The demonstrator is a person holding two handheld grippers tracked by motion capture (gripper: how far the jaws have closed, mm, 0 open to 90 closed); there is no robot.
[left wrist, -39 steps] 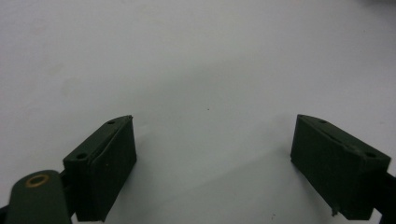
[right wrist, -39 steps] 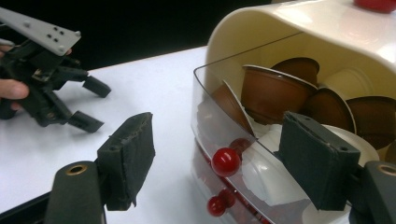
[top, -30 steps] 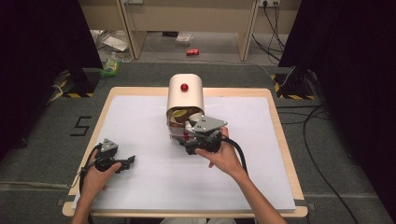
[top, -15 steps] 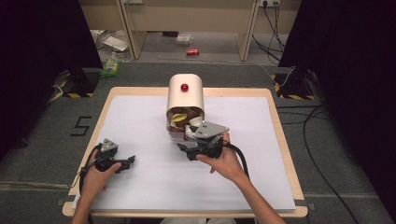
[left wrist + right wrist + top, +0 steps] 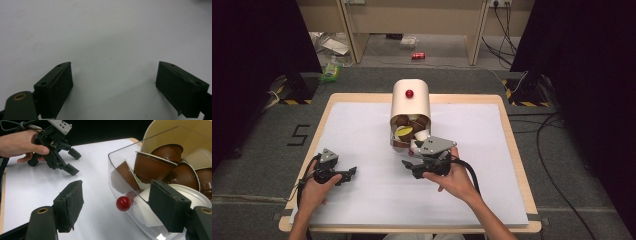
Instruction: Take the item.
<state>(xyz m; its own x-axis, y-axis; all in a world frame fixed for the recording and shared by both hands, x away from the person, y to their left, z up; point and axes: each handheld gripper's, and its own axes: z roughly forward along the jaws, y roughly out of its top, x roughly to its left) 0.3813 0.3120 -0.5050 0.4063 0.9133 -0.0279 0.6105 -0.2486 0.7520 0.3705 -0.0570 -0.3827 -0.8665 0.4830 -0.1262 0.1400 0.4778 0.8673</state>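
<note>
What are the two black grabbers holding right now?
Nothing. The left gripper is open over bare white paper. The right gripper is open too, with the clear drawer's red knob between its jaws, untouched.

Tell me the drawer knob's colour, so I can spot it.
Red; the knob shows best in the right gripper view.

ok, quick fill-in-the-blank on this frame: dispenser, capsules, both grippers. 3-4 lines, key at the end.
1. The knob on the clear front door of the capsule dispenser is ____ in colour.
2. The left gripper holds its jaws ____, with bare white table cover between them.
3. Most coffee capsules in the dispenser are ____ in colour.
4. The right gripper has one jaw in front of the dispenser's clear ____.

Missing words: red; open; brown; door
</note>
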